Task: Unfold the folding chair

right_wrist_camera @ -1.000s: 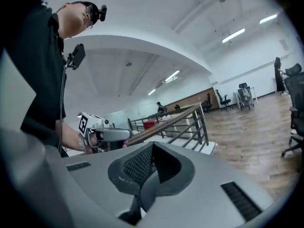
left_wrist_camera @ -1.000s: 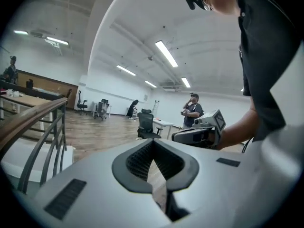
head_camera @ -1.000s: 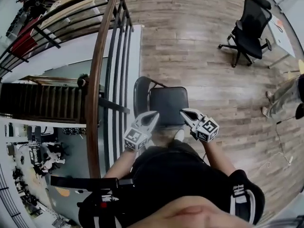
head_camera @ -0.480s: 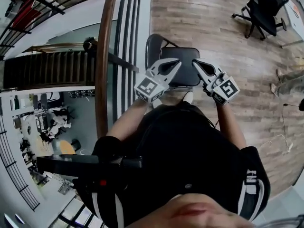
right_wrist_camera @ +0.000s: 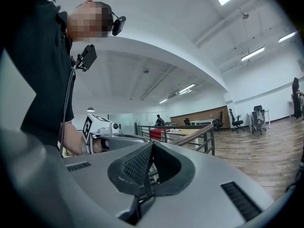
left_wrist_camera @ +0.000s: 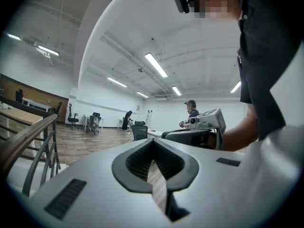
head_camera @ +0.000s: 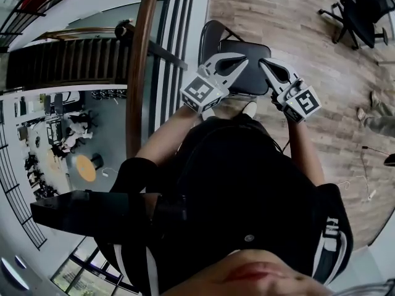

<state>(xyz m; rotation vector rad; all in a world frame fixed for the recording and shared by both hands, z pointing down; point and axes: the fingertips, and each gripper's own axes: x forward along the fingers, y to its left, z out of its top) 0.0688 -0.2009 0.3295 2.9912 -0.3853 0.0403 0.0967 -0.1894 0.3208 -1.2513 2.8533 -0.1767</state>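
Observation:
The black folding chair stands on the wood floor beside the railing, its seat facing up and its curved back toward the railing. In the head view my left gripper and right gripper hang above the seat with their tips close together. Both are shut and hold nothing, and neither touches the chair. The left gripper view shows its own shut jaws and the right gripper beyond them. In the right gripper view the shut jaws point level toward the left gripper. Neither gripper view shows the chair.
A railing with a wooden handrail and dark bars runs just left of the chair, over a drop to a lower floor. An office chair stands at the far right. Another person's legs and a floor cable are on the right.
Both grippers have risen above the chair seat, still shut. The head camera has tilted, so the chair now sits higher in the picture. The chair itself has not moved.

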